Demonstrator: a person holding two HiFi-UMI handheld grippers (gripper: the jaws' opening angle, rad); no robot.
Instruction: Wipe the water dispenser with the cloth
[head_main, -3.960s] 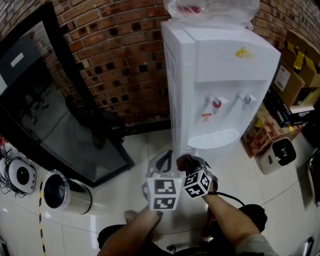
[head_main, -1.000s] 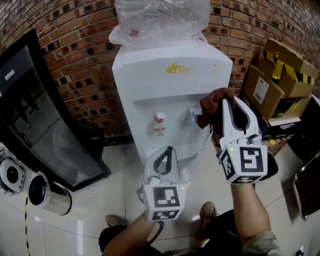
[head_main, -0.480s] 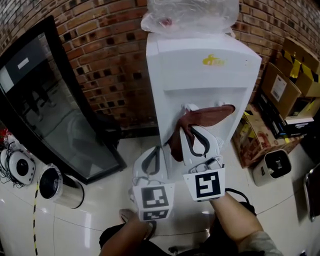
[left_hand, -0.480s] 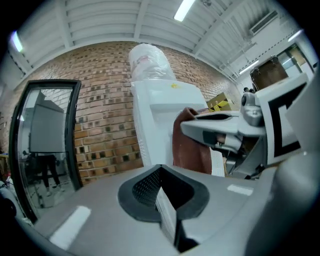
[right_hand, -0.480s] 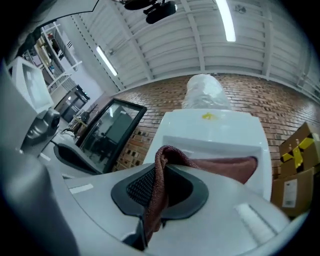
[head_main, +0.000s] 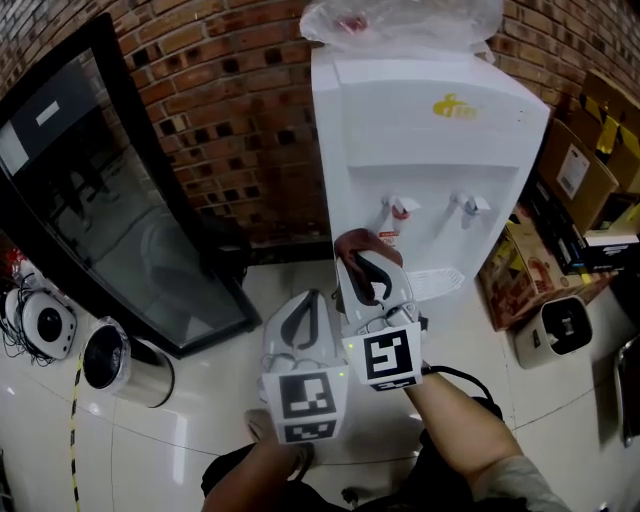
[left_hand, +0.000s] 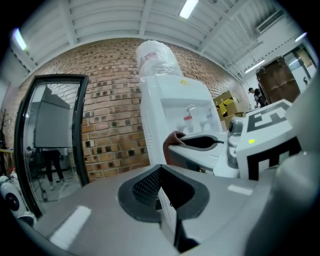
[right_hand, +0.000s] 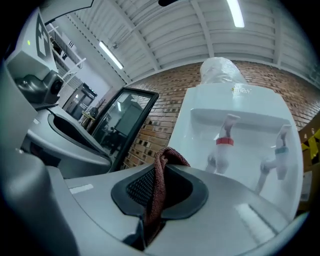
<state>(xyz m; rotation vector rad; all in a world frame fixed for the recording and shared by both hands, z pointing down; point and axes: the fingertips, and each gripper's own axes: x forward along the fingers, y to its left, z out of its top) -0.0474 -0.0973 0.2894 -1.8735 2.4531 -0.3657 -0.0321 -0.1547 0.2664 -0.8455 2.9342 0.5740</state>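
Right gripper (head_main: 370, 270): jaws clamped on the dark red cloth (right_hand: 159, 172), which stands folded between them, held in front of the white dispenser (head_main: 430, 150) and under its red tap (head_main: 400, 207) in the head view. Left gripper (left_hand: 161, 189): jaws pressed together, empty, just beside the right one.
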